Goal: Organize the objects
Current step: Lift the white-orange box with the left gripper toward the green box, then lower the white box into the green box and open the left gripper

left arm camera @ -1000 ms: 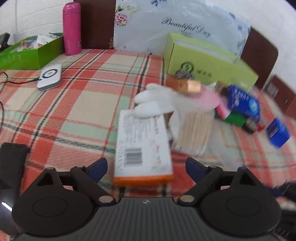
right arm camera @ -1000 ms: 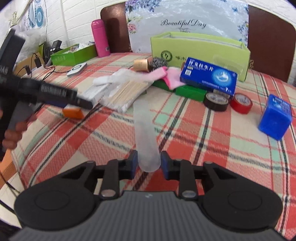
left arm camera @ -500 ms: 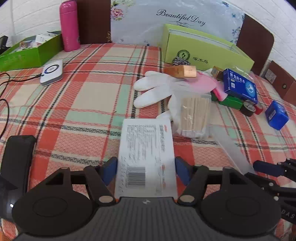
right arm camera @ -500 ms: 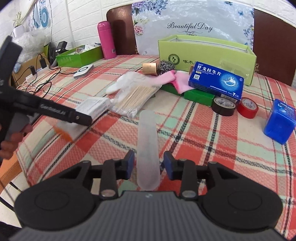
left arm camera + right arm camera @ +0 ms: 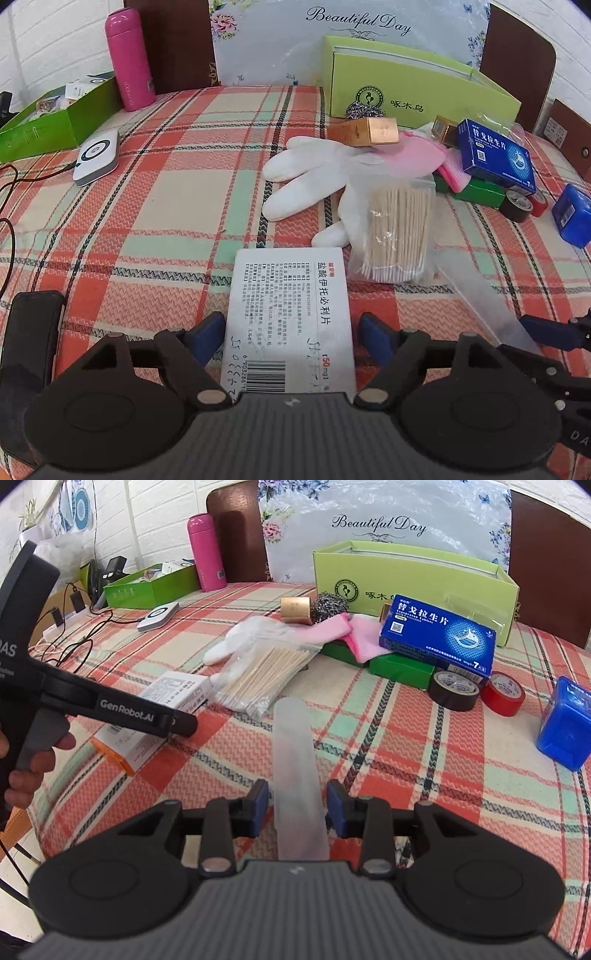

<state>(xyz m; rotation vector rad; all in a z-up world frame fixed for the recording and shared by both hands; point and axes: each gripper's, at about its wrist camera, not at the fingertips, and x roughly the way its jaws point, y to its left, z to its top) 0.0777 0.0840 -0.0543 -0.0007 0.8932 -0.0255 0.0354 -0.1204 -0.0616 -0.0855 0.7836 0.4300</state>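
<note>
Left claw (image 5: pixel 291 332) is opening, pads just clear of the white medicine box (image 5: pixel 290 317) lying between them on the tabletop (image 5: pixel 166 206), long axis pointing away. Right claw (image 5: pixel 297 806) gapes narrowly around a frosted case (image 5: pixel 295 760).

The white medicine box (image 5: pixel 290 325) runs under the camera housing, hiding its near end and barcode.

My right tongs (image 5: pixel 294 805) straddle a frosted translucent strip (image 5: pixel 298 775) lying on the plaid surface (image 5: pixel 424 760), pads clear of its sides. My left tongs (image 5: pixel 162 722) hover over the white-and-orange box (image 5: pixel 155 716).
</note>
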